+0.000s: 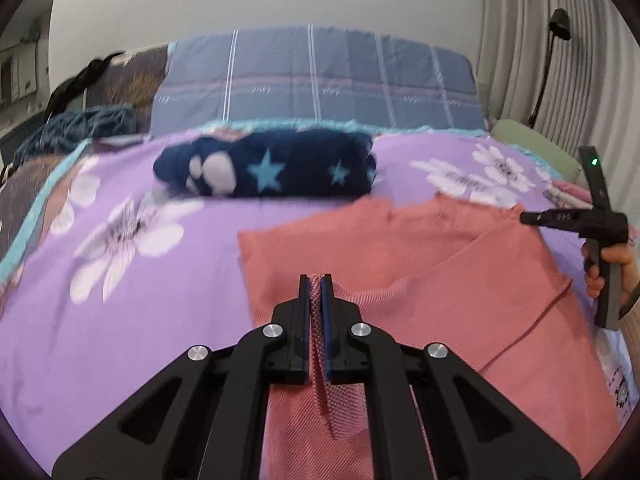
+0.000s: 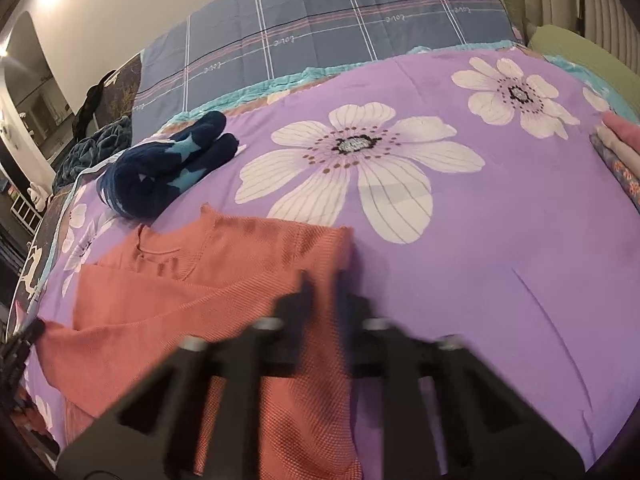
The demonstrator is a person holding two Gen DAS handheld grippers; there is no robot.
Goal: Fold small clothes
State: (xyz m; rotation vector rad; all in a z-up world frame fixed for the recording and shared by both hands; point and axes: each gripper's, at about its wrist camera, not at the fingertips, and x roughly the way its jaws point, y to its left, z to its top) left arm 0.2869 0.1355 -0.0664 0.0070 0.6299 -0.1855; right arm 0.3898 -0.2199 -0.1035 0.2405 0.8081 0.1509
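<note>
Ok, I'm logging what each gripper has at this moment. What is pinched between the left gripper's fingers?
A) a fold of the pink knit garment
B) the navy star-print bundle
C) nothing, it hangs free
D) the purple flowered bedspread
A: in the left wrist view the left gripper stands shut on a raised fold of the pink knit garment, while the navy star-print bundle lies apart, further up the bed.

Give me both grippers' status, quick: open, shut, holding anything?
Left gripper: shut on the pink garment.
Right gripper: blurred, but shut on the same pink garment's edge.
</note>
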